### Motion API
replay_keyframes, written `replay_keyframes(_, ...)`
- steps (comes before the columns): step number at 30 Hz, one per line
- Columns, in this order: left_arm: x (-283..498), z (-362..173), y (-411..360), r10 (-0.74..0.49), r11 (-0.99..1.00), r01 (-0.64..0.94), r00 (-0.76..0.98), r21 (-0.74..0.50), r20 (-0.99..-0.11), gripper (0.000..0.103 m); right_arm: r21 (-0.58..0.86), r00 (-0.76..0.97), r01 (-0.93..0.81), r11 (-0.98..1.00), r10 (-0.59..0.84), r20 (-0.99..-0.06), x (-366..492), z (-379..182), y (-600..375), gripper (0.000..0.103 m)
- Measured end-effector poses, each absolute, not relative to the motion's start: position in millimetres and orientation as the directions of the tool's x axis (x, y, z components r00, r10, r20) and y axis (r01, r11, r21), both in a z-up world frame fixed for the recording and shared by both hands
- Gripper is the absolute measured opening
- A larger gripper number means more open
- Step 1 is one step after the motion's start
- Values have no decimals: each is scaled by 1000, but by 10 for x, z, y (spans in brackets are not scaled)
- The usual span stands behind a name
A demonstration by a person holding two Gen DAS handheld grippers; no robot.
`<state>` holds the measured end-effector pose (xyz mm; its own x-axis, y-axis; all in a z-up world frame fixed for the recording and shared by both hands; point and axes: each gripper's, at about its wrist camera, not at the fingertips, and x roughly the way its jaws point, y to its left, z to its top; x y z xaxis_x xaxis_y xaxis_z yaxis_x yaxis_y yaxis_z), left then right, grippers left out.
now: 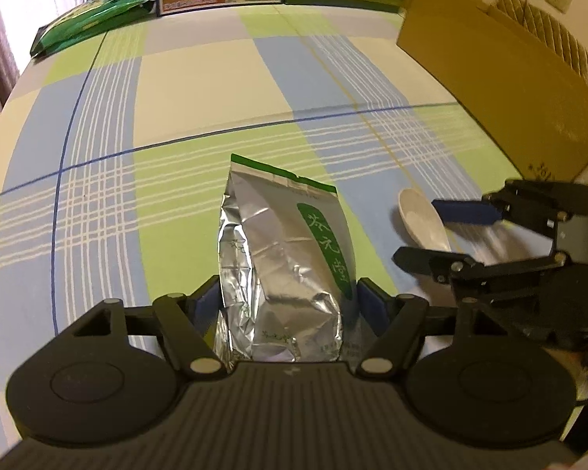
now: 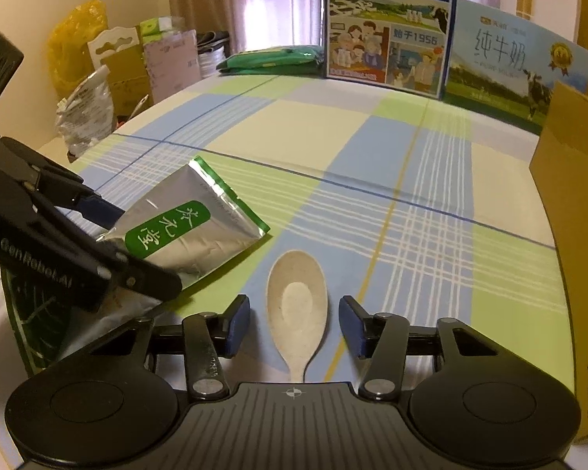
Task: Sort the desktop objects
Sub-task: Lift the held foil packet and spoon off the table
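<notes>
A silver foil tea pouch (image 1: 278, 243) with a green label lies lengthwise between the fingers of my left gripper (image 1: 286, 301), which is shut on its lower part. In the right wrist view the pouch (image 2: 188, 227) points toward the table's middle, with the left gripper (image 2: 145, 250) clamped on its near end. A pale speckled spoon (image 2: 296, 301) lies bowl-up on the checked tablecloth (image 2: 372, 149). My right gripper (image 2: 294, 321) is open, with a gap between each blue pad and the spoon. From the left wrist view, the spoon (image 1: 423, 219) sits inside the right gripper (image 1: 417, 231).
A tall cardboard box (image 2: 576, 196) stands along the right edge of the table. Two milk cartons (image 2: 388, 27) stand at the back, and a green bag (image 1: 94, 19) lies at the back left. Bags and boxes are piled off the table's left side.
</notes>
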<state>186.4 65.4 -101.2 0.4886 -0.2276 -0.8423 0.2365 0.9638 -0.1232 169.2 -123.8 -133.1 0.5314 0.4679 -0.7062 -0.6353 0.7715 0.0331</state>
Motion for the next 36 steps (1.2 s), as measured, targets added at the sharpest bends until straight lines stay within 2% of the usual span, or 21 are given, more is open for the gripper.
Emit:
replay_keyframes(5,1858,-1005,596,-210,963,252,488,-93,-847,64,32,529,-639,768,469,-707,1702,-1325,-1231,38)
replay_keyframes(8,1852,-1001,559,-196,962,261,479,-74,-856,64,30,530,-641,767,471,-705,1707,-1331,-1238,38)
replay_keyframes(13,1806,-1028,510,-168,955,295,464,-26,-870,71,26,533,-643,765,472,-702,1711,-1336,-1231,38)
replay_keyframes(24,1797,-1030,535,-169,956,291,465,-31,-869,69,29,537,-637,770,470,-700,1727,-1336,-1233,35)
replay_keyframes(25,1797,-1029,540,-170,957,290,466,-32,-868,68,27,539,-635,772,467,-701,1726,-1334,-1233,30)
replay_keyframes(27,1796,-1024,550,-173,958,286,469,-37,-866,65,30,539,-631,775,465,-702,1730,-1331,-1242,30)
replay_keyframes(29,1798,-1012,561,-184,958,283,472,-50,-862,55,30,539,-627,778,462,-705,1729,-1327,-1244,30)
replay_keyframes(31,1795,-994,572,-198,958,280,473,-66,-858,50,31,542,-622,782,459,-704,1727,-1322,-1253,30)
replay_keyframes(36,1784,-965,590,-210,960,267,487,-84,-848,44,26,579,-602,798,459,-673,1725,-1232,-1286,30)
